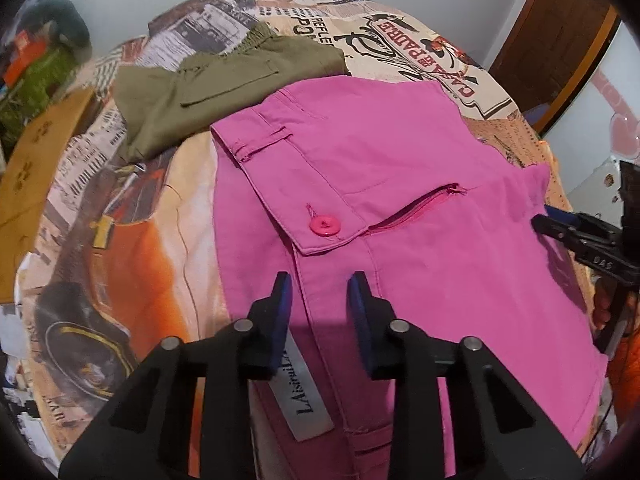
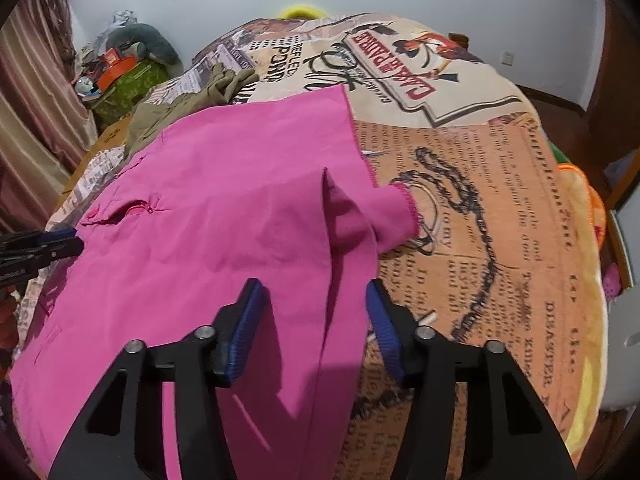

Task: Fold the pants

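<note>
1. Spread across a bedspread (image 2: pixel 480 208) printed with newspaper text and posters lie the pink pants (image 1: pixel 400 200) — waistband, round pink button (image 1: pixel 325 227) and part-open zipper (image 1: pixel 416 206) facing the left wrist camera.
2. The left gripper (image 1: pixel 320 280) hovers over the waistband near a white label (image 1: pixel 304 396); its blue-padded fingers (image 1: pixel 282 300) stand apart with fabric below them, and no pinch shows.
3. The right gripper (image 2: pixel 316 288) hangs over the pants' right-hand edge, fingers parted, one pad above pink cloth and the other above the bedspread; whether either pad touches the fabric I cannot tell.
4. A raised fold (image 2: pixel 344 208) of pink fabric hides what lies under it, and the pants' near end is cut off by the gripper bodies.
5. Olive-green pants (image 1: pixel 200 96) sit just beyond the pink pair — partly covered by it.
6. Clutter (image 2: pixel 120 64) by the wall is too blurred to name.
</note>
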Available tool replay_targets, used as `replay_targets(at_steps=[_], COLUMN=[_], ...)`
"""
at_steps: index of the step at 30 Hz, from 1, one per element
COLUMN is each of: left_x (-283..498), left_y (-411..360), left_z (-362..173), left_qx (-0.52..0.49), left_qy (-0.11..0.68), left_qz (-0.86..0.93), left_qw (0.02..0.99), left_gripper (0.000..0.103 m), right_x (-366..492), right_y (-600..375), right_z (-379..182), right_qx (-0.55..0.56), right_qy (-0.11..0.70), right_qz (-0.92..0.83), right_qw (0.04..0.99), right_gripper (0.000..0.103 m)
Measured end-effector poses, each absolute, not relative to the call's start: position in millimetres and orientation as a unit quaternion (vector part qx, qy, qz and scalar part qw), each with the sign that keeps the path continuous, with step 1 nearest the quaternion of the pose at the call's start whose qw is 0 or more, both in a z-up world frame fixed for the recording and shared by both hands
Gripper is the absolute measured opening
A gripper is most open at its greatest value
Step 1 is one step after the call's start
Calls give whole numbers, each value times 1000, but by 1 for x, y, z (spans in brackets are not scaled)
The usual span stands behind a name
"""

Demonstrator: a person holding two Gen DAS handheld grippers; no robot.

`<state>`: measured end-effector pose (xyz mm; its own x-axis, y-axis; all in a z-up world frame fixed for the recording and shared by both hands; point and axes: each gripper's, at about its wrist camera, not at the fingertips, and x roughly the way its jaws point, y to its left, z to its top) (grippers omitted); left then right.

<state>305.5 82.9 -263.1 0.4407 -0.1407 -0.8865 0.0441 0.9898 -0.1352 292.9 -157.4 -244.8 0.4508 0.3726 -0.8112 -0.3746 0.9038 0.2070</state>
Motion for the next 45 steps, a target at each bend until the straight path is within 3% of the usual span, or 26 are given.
replay_targets(at_steps=[5, 6, 7, 8, 9, 15, 23, 32, 38, 41, 44, 45], left_x=[309, 309, 309, 308, 308, 305, 313, 314, 300, 304, 317, 321], left_y=[86, 85, 84, 81, 80, 70, 69, 86, 90, 99, 111, 113], left_z=[-265, -265, -264, -262, -260, -250, -252, -264, -237, -229, -227, -227], left_qx=[-60, -58, -55, -55, -54, -13, 37, -1, 15, 8, -17, -27], left_qy=[536, 536, 535, 534, 533, 520, 525, 544, 519, 511, 506, 505], left_qz=[-60, -60, -61, -71, -74, -66, -35, -24, -19, -5, 8, 10], left_qw=[840, 840, 841, 841, 841, 852, 849, 839, 854, 859, 862, 863], left_gripper=[28, 25, 14, 9, 8, 3, 3, 4, 8, 18, 30, 32], right_x=[299, 299, 298, 298, 297, 289, 278, 273, 273, 279, 290, 293], right_y=[-149, -148, -147, -146, -144, -138, -151, -163, -177, -186, -191, -191], right_z=[-250, -250, -249, -248, -247, -237, -234, -250, -226, -214, -202, -201], right_qx=[2, 3, 3, 5, 10, -14, 15, 36, 15, 20, 30, 32], right_qy=[483, 481, 479, 478, 476, 455, 459, 500, 484, 473, 456, 452], right_qz=[244, 247, 250, 258, 269, 257, 237, 202, 198, 193, 187, 185], right_qw=[841, 841, 842, 840, 837, 853, 856, 841, 852, 860, 870, 872], right_gripper=[39, 34, 27, 11, 9, 7, 4, 2, 5, 12, 35, 48])
